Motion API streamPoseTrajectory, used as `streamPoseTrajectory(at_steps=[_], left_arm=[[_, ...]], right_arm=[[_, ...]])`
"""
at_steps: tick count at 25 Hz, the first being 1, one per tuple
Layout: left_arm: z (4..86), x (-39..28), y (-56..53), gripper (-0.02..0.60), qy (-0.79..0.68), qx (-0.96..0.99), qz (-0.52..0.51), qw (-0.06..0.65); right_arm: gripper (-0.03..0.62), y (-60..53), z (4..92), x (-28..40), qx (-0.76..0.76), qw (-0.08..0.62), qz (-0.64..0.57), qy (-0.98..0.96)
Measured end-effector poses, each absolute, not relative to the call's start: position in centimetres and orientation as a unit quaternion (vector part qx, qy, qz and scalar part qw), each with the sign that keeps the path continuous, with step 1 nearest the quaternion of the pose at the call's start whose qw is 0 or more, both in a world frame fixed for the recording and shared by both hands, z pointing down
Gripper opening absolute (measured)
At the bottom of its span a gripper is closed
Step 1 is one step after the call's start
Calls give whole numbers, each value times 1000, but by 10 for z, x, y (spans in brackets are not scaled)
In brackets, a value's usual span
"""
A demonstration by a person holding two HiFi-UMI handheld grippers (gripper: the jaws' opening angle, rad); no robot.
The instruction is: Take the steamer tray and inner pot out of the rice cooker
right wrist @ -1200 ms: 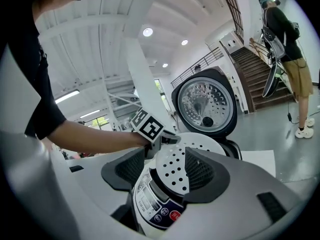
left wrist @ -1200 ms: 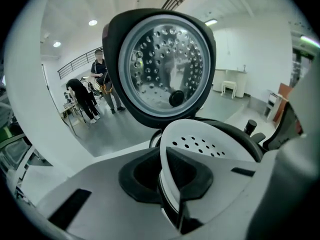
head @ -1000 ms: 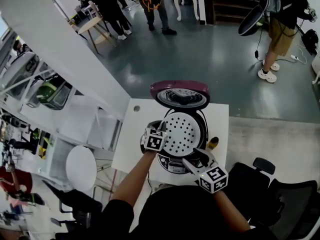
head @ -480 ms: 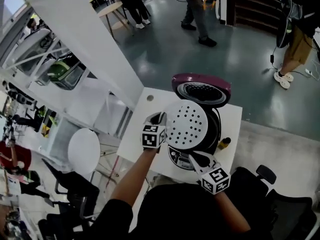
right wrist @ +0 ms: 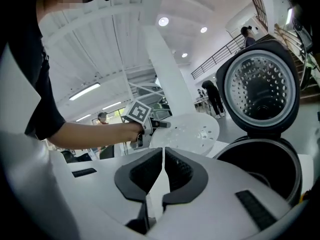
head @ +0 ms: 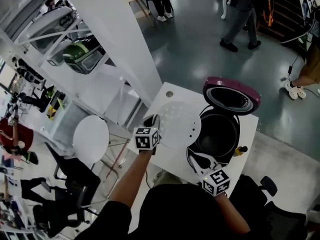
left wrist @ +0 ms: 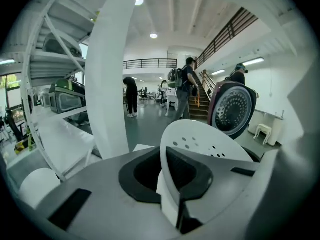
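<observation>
The left gripper (head: 151, 120) pinches the rim of the steamer tray (head: 179, 124), which juts forward from its jaws above the table (head: 170, 156), beside the open rice cooker (head: 232, 96). On the right gripper (head: 196, 159) the jaws have just been closing and meet on nothing.

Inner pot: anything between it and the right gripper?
Nothing visible blocks the inner pot. The left gripper holds the steamer tray off to the side, and the lid stands open. The right gripper has just closed its jaws, empty.

My left forearm reaches toward 1 o'clock, the left gripper (head: 151, 120) clamped on the steamer tray (head: 177, 125) rim; my right gripper (head: 194, 157) points toward 11 o'clock, its jaws just closed together, nothing between them
</observation>
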State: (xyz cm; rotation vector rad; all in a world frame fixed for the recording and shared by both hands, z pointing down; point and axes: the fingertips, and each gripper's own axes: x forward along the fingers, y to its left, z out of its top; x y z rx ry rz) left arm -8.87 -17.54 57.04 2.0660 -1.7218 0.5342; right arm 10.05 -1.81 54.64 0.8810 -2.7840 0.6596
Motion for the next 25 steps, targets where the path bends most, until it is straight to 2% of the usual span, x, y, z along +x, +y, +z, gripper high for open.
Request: streamPoseTrajectory(at_steps=[14,25], left_arm=[[626,-230,-218,17,-621,714,181,269],[717,-244,-269,18,-558,742,193,318]], right_arm=[[12,-76,544,-5,335,118,223,-908],[12,-105,560,-24,434,161,246,-852]])
